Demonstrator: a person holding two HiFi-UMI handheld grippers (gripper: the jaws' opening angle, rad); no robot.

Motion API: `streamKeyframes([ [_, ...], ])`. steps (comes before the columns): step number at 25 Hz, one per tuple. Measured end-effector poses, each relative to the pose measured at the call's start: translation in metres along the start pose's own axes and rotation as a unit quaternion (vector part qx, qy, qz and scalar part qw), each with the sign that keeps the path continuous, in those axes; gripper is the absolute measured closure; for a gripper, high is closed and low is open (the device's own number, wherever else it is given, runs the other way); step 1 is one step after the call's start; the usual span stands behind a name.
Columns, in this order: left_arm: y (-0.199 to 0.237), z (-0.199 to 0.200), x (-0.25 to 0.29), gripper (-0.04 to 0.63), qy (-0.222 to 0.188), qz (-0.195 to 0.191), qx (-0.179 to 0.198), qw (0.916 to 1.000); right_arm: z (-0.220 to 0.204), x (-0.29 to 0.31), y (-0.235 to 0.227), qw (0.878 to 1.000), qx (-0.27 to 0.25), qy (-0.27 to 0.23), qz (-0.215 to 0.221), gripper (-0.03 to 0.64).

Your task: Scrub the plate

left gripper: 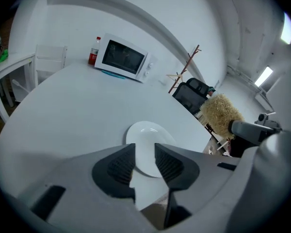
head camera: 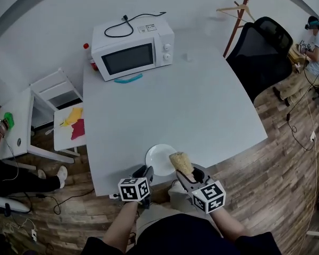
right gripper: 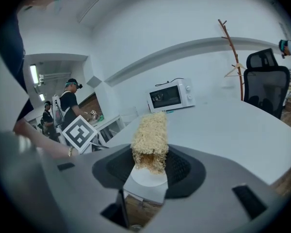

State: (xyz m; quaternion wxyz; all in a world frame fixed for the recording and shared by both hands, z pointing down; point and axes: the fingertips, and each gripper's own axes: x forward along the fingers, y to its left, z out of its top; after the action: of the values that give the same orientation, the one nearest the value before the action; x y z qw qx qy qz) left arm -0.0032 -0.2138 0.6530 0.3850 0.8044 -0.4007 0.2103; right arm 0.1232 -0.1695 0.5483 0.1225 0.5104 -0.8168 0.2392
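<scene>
My left gripper (left gripper: 144,149) has its jaws apart, and the near rim of the round white ceramic plate (head camera: 159,158) shows in the gap between them; neither pad presses on it, though I cannot tell whether a jaw tip brushes the rim. The plate lies flat on the pale grey table (head camera: 175,105), close to the edge nearest me, at my 6 o'clock. My left gripper sits at the plate's 8 o'clock side. My right gripper (right gripper: 150,161) is clamped on a straw-coloured, fibrous loofah scrubber (right gripper: 150,137), which sticks out beyond the jaws. The scrubber hangs over the plate's 3 o'clock rim; whether it touches the plate I cannot tell. Far across the table, at 11 o'clock, stands a white microwave oven (head camera: 133,49).
</scene>
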Motion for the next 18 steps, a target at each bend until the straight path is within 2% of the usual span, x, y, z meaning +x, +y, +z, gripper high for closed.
streamKeyframes([
  [1, 0.002, -0.002, 0.005, 0.454, 0.002, 0.002, -0.009, 1.0, 0.0, 0.002, -0.002, 1.0, -0.002, 0.004, 0.006, 0.44],
  [2, 0.005, -0.003, 0.009, 0.446, 0.003, 0.006, -0.017, 0.9998, 0.0, 0.005, -0.004, 1.0, -0.005, 0.008, 0.013, 0.44],
  [10, 0.023, -0.006, 0.037, 0.448, 0.011, 0.042, -0.055, 0.9975, -0.004, 0.022, -0.02, 0.997, -0.024, 0.036, 0.059, 0.44],
  [13, 0.026, -0.001, 0.043, 0.449, 0.015, 0.062, -0.056, 0.9964, -0.006, 0.025, -0.027, 0.996, -0.028, 0.045, 0.069, 0.44],
  [15, 0.028, 0.001, 0.045, 0.499, 0.016, 0.077, -0.053, 0.9955, -0.007, 0.026, -0.03, 0.995, -0.033, 0.049, 0.075, 0.44],
  [18, 0.029, 0.003, 0.046, 0.505, 0.01, 0.085, -0.055, 0.9948, -0.007, 0.028, -0.036, 0.994, -0.039, 0.052, 0.082, 0.44],
])
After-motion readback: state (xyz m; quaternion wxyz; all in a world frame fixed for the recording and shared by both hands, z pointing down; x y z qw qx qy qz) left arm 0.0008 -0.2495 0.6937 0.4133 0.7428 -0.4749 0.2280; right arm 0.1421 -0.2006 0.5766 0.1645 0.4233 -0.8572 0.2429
